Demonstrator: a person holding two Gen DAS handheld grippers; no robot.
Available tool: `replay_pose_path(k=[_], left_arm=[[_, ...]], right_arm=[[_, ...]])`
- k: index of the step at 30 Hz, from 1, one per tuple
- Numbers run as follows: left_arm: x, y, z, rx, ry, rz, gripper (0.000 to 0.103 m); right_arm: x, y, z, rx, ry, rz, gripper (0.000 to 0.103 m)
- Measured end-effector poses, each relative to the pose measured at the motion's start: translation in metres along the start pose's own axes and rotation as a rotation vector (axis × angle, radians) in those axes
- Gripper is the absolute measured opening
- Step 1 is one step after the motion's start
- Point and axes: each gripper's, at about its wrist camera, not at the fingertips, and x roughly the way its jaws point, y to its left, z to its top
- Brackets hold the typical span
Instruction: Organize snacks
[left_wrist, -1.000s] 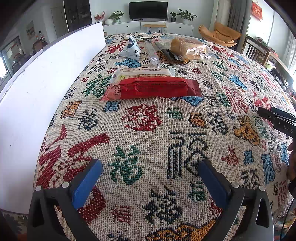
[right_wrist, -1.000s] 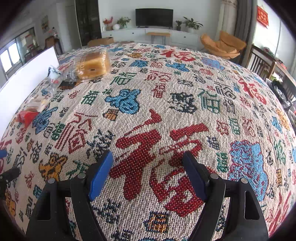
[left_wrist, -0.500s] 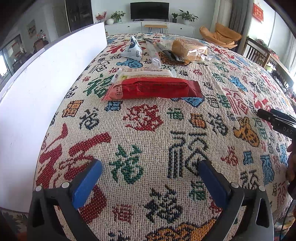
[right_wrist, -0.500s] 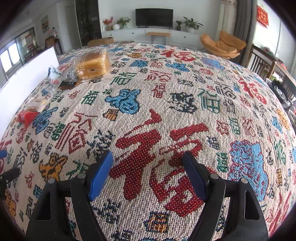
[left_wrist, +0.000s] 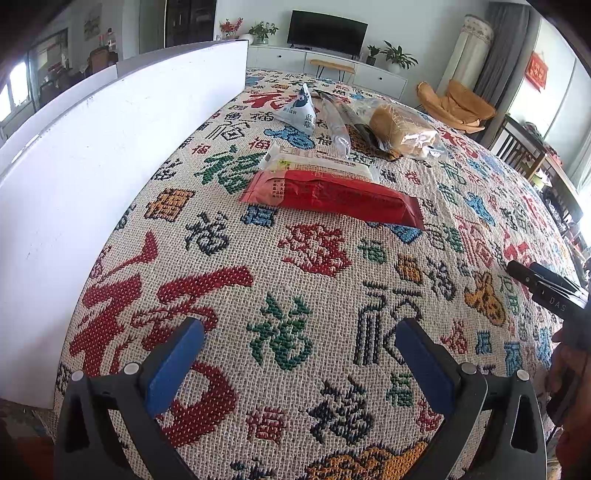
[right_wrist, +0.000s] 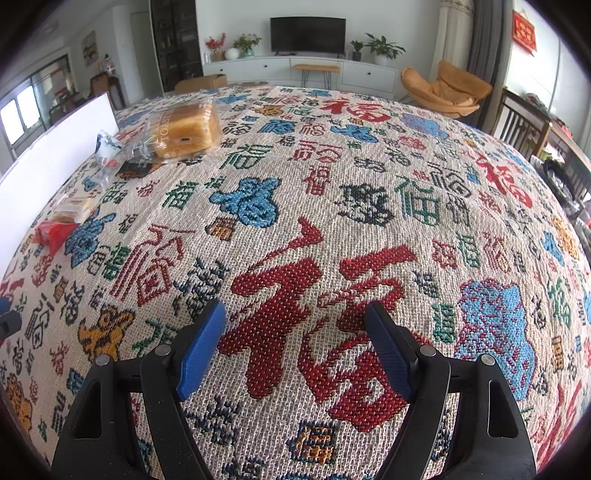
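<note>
The left tongs (left_wrist: 299, 354) stood wide with nothing between the blue pads, low in the left wrist view over bare patterned cloth. The right tongs (right_wrist: 295, 343) were likewise spread wide and empty, at the bottom of the right wrist view.

By my reading the sorting had hardly begun: no snack was held, and all lay loose on the table (left_wrist: 332, 295) near the white board (left_wrist: 110, 166) at the left of the frame.

Counted from left to right in the left wrist view, six snacks could be made out:
- one red packet (left_wrist: 332, 197) at centre, nearest the tongs
- one pale packet (left_wrist: 321, 164) touching it just behind
- one white-and-blue triangular pouch (left_wrist: 299, 110) in the upper middle
- one slim clear-wrapped stick (left_wrist: 336, 123) beside it
- one dark narrow packet (left_wrist: 364, 129), partly hidden, so its shape was unclear
- one bagged bread (left_wrist: 400, 129) furthest right

Where they should end up, the frames did not show. All six appeared still to be moved.
</note>
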Motion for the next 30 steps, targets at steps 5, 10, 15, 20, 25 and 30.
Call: replay_pose_path(k=[5,10,15,20,25,30], left_arm=[[0.001,-0.001,0.000,0.007,0.005,0.008,0.103],[0.004,-0.006,-0.001,0.027,0.012,0.031,0.103],[0.005,-0.008,-0.001,0.035,0.015,0.041,0.103],[0.006,-0.010,-0.002,0.042,0.018,0.051,0.103],[0.007,-0.011,-0.002,0.047,0.019,0.056,0.103],[0.006,-0.011,-0.002,0.046,0.018,0.054,0.103]], right_arm=[[0.000,0.000,0.000,0.000,0.000,0.000,0.080],[0.000,0.000,0.000,0.000,0.000,0.000,0.080],[0.000,0.000,0.000,0.000,0.000,0.000,0.080],[0.000,0.000,0.000,0.000,0.000,0.000,0.080],[0.000,0.000,0.000,0.000,0.000,0.000,0.080],[0.000,0.000,0.000,0.000,0.001,0.000,0.080]])
